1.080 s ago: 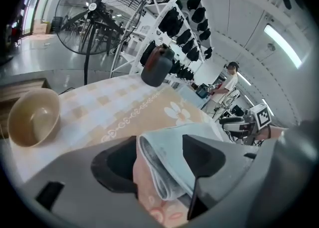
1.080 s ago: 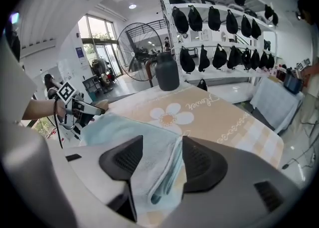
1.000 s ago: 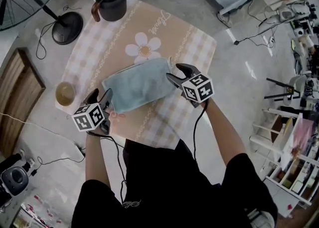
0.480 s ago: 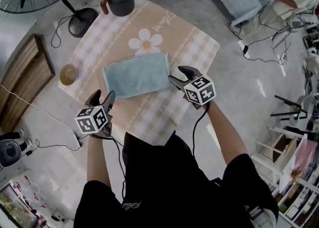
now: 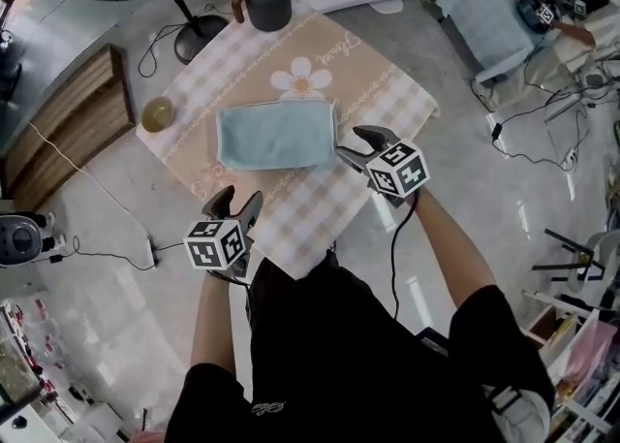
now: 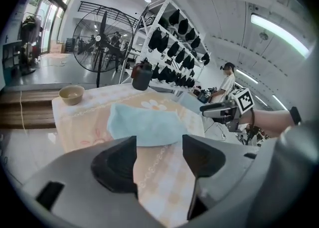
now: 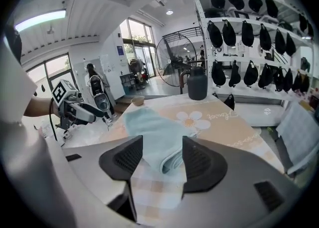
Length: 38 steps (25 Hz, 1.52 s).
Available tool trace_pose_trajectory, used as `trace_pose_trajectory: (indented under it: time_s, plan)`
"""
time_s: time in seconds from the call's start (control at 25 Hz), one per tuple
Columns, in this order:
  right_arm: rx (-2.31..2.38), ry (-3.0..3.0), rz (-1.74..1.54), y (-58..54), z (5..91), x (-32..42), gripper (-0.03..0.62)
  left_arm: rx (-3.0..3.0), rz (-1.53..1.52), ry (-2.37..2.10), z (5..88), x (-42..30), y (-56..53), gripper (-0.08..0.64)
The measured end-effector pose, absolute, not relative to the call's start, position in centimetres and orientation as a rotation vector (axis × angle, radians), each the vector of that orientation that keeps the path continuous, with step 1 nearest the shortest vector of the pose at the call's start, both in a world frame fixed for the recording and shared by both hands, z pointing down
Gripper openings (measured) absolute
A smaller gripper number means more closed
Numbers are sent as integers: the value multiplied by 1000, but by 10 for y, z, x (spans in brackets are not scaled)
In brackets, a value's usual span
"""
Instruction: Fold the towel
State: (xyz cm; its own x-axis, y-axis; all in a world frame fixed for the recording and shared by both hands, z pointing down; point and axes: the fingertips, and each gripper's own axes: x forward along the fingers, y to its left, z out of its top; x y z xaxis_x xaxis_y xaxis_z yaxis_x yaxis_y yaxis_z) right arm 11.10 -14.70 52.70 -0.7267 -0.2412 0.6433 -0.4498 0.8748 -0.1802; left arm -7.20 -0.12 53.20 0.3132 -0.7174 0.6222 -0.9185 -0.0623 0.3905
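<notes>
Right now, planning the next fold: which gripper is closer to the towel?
The right gripper, its open fingers just beside the towel's right edge; the left gripper hovers at the table's near edge, apart from it.

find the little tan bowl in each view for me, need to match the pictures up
Head view: bowl at the tablecloth's left corner, left of the towel.
Left gripper view: bowl at far left, beyond and left of the towel.
Right gripper view: bowl small, above centre-left, just past the towel's far end.
Shared landmark: the pale blue towel.
</notes>
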Motion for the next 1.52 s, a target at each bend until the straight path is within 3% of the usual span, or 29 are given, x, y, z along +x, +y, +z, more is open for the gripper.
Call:
trace_pose_trajectory:
  time_s: [0.52, 0.96, 1.52]
  plan:
    - [366, -2312, 370, -184, 537, 94, 226, 1962, 336, -1312, 544, 12, -44, 270]
    - [-50, -2275, 355, -247, 595, 80, 226, 1734, 399, -1506, 585, 73, -97, 270]
    - [-316, -2149, 387, -267, 645, 54, 227, 1784, 712, -1502, 637, 118, -154, 270]
